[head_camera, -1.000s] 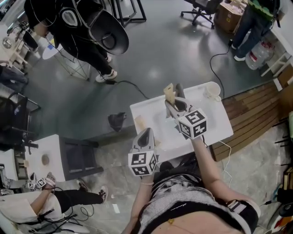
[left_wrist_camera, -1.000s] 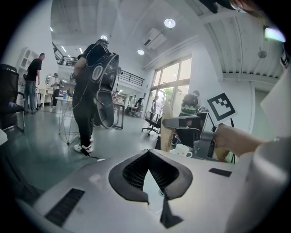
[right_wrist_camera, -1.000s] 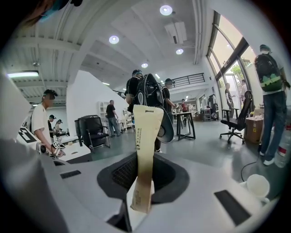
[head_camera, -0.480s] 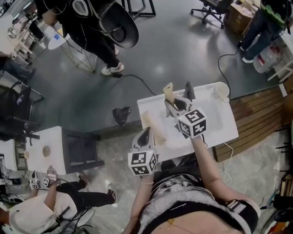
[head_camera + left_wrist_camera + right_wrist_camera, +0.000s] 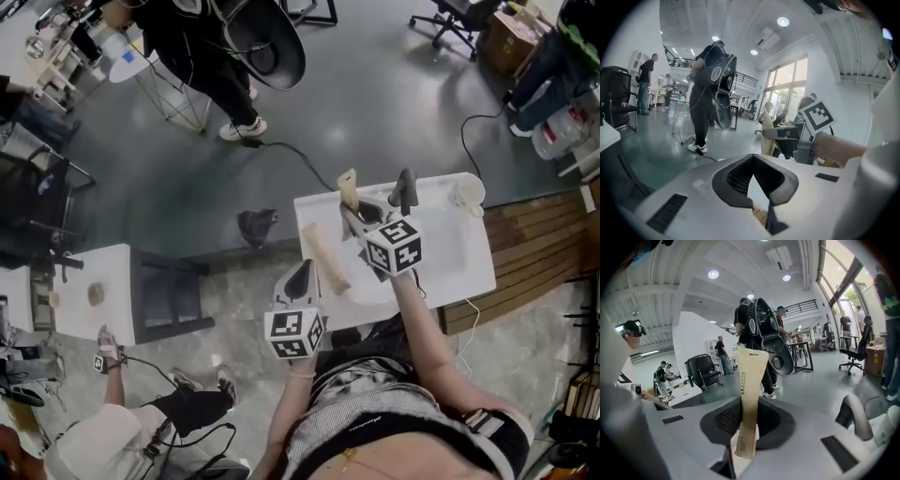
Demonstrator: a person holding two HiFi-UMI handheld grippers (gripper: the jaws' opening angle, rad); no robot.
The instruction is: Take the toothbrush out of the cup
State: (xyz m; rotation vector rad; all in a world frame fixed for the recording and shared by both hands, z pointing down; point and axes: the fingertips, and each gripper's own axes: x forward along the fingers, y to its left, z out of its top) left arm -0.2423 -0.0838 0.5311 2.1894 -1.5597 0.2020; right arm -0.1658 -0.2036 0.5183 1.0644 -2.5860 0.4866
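Cup (image 5: pixel 466 194) at table's (image 5: pixel 459 267) far right corner, paper packet (image 5: pixel 325 260) lying left

Tan paper-wrapped toothbrush (image 5: pixel 749 394) held upright, white cup (image 5: pixel 466 193) well apart

A glossy grey floor (image 5: pixel 375 103) fills the upper part of the head view. The white bench (image 5: pixel 459 267) sits at centre right, with wooden slats (image 5: pixel 534 234) beside it at the right edge. A small white table (image 5: pixel 94 281) stands at left and an office chair (image 5: pixel 455 19) at top right. In the left gripper view, tall windows (image 5: pixel 787 89) stand at centre right and round ceiling lights (image 5: pixel 783 21) glow above.
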